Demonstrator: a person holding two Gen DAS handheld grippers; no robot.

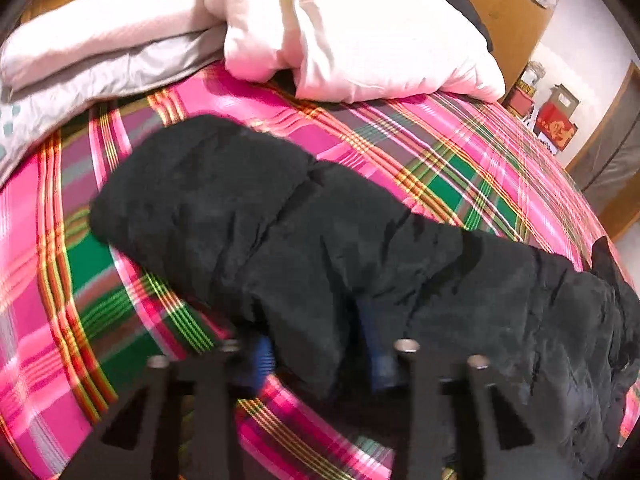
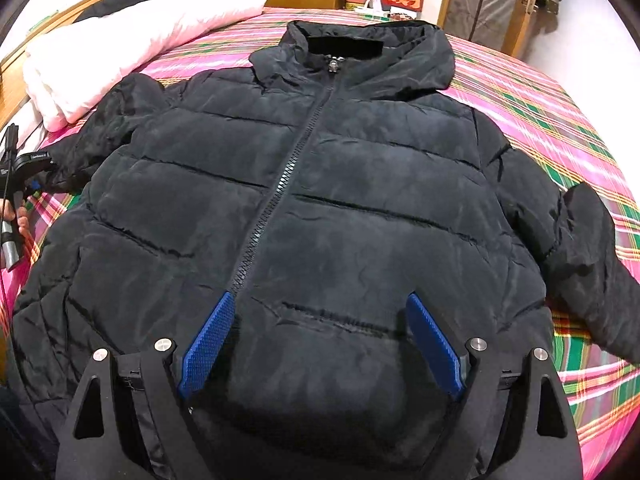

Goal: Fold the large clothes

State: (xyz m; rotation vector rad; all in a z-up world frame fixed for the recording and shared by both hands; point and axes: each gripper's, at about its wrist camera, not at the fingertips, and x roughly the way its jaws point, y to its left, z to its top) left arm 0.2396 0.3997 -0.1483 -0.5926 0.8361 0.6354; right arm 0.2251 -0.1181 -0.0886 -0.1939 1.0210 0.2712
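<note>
Black padded jacket [image 2: 304,200] on bed [image 2: 560,128]: my left tongs [image 1: 320,356] pinch its sleeve [image 1: 280,240]; right tongs [image 2: 320,344] gape empty above it; slippery fabric may slide free

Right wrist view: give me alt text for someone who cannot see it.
A black puffer jacket lies zipped, front up, on a pink plaid bedspread. The right gripper hangs open above its hem, blue pads apart. White bedding is piled upper left.
</note>
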